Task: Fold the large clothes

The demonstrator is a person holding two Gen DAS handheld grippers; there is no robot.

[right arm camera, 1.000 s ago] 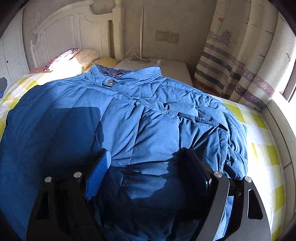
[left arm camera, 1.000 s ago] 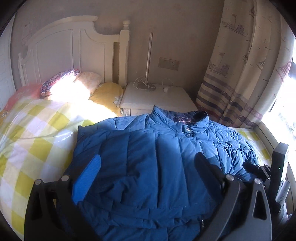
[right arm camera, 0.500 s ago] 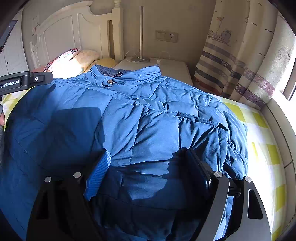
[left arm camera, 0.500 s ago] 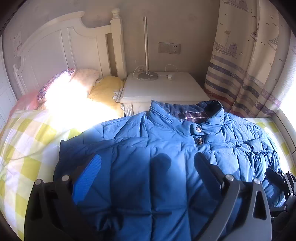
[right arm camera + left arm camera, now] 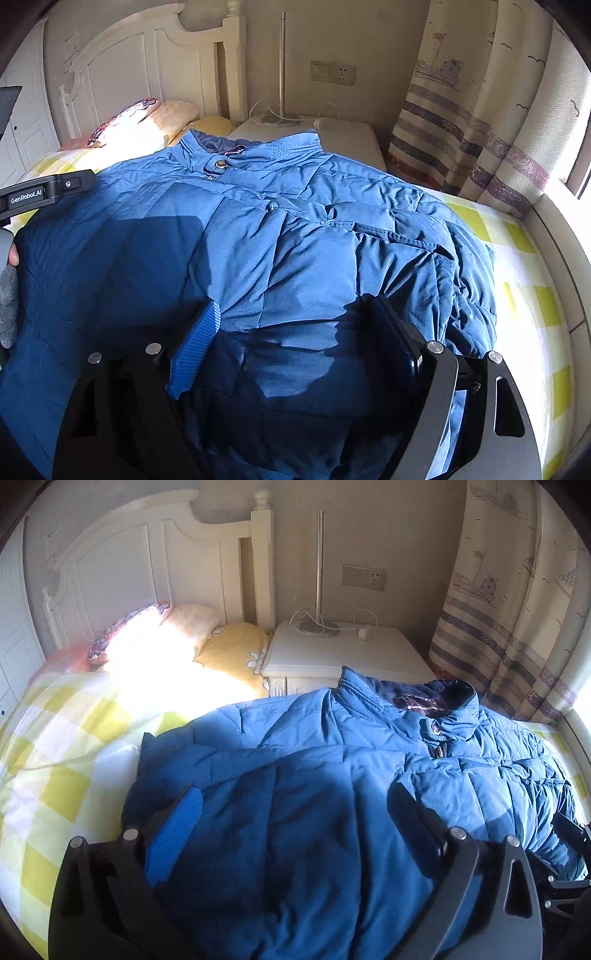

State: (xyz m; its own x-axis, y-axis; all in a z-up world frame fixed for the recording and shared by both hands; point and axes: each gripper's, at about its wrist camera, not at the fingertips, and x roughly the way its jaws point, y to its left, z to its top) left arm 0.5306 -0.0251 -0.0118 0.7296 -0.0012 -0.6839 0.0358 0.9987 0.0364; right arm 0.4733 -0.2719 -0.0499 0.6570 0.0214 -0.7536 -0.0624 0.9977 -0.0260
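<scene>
Sprawling front-up across the bed (image 5: pixel 55 746), the blue puffer jacket (image 5: pixel 314 775) takes up nearly the whole frame, collar (image 5: pixel 251 151) pointing toward the white headboard (image 5: pixel 122 576). Both tongs hover low over the hem end. Left tongs (image 5: pixel 291 823) are spread wide, nothing between the fingers; right tongs (image 5: pixel 291 343) likewise gaping, empty, above the rumpled right side. Room to move: checked yellow sheet lies bare on the jacket's left, a narrower strip shows on its right by the padded bed edge (image 5: pixel 554 229). Beyond the collar, pillows (image 5: pixel 192 638) crowd the headboard, and the white nightstand (image 5: pixel 347 653) sits just beside them with a lamp pole (image 5: pixel 319 565) and a loose cable. The striped curtain (image 5: pixel 517 609) hangs close on the right. Readable writing: "GenRobot.AI" on the left device body (image 5: pixel 40 194), seen from the right wrist camera.
</scene>
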